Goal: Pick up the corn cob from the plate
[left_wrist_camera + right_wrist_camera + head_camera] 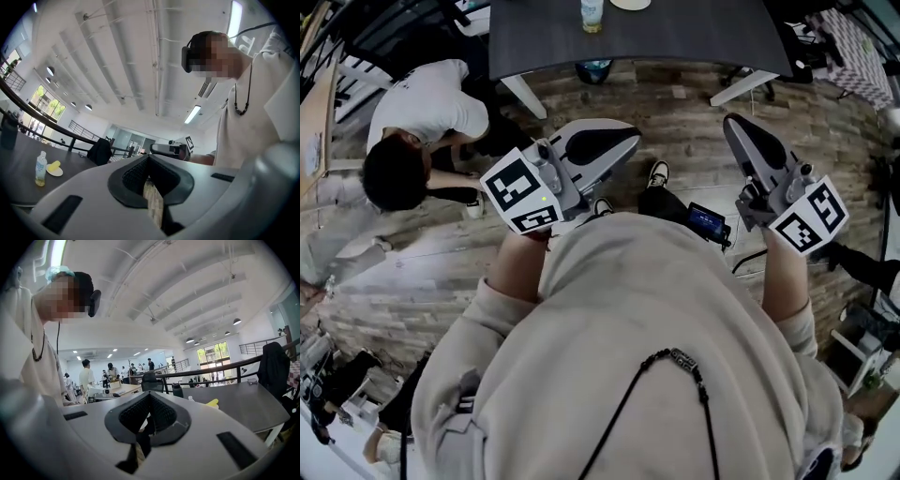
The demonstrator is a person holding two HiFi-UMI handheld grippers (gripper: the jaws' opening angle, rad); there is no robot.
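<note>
The yellow corn cob (54, 165) lies on a small white plate (55, 172) on the dark table (18, 173), far off at the left of the left gripper view. In the right gripper view the corn cob (212, 403) shows as a small yellow shape on the table (239, 408). The head view catches only the plate's rim (630, 4) at the top edge. My left gripper (628, 133) and right gripper (731, 124) are both held over the floor, short of the table. Each is shut with nothing between its jaws.
A clear bottle (592, 14) with yellowish drink stands on the table beside the plate. The table's white legs (525, 96) splay out underneath. A person in a white shirt (427, 112) crouches on the wooden floor at the left. A black chair (274, 366) stands at the table's far side.
</note>
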